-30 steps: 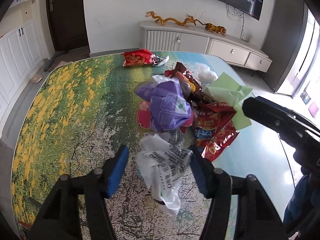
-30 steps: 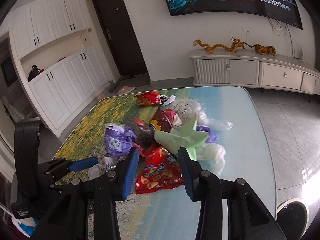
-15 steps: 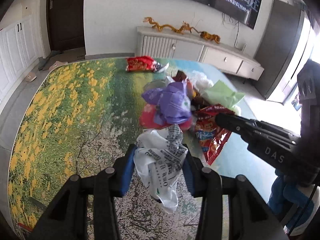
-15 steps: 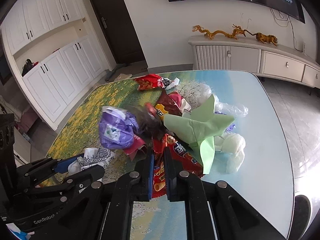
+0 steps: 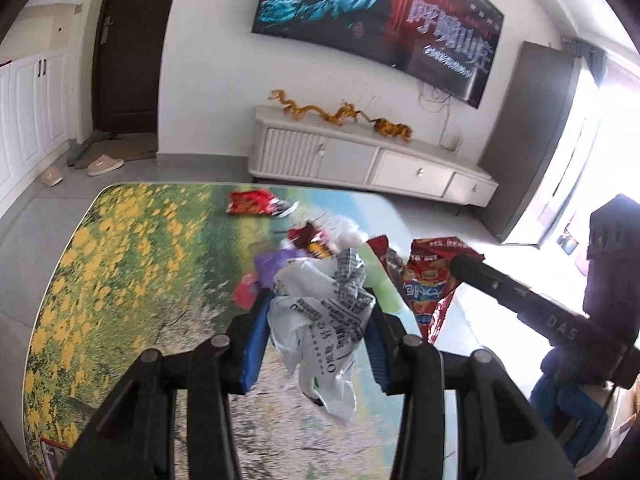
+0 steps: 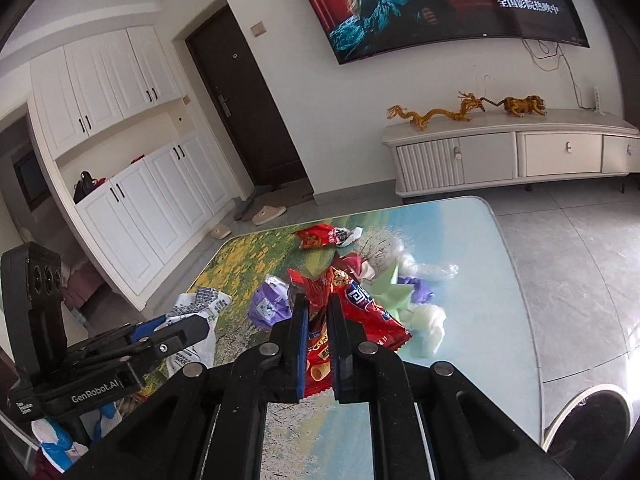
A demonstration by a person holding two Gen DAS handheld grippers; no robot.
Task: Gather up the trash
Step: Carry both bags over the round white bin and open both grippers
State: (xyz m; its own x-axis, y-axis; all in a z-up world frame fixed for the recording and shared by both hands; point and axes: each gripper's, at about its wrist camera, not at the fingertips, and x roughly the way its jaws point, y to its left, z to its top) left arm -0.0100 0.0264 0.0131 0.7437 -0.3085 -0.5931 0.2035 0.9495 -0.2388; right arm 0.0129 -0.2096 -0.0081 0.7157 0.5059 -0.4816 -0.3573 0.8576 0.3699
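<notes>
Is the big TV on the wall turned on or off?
On. The TV shows a bright picture of two people and glowing white letters on red.

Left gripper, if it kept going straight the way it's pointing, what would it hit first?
The left gripper already clamps the white printed bag. Straight ahead, it would probably meet the purple wrapper in the trash pile, though depth is hard to judge.
</notes>
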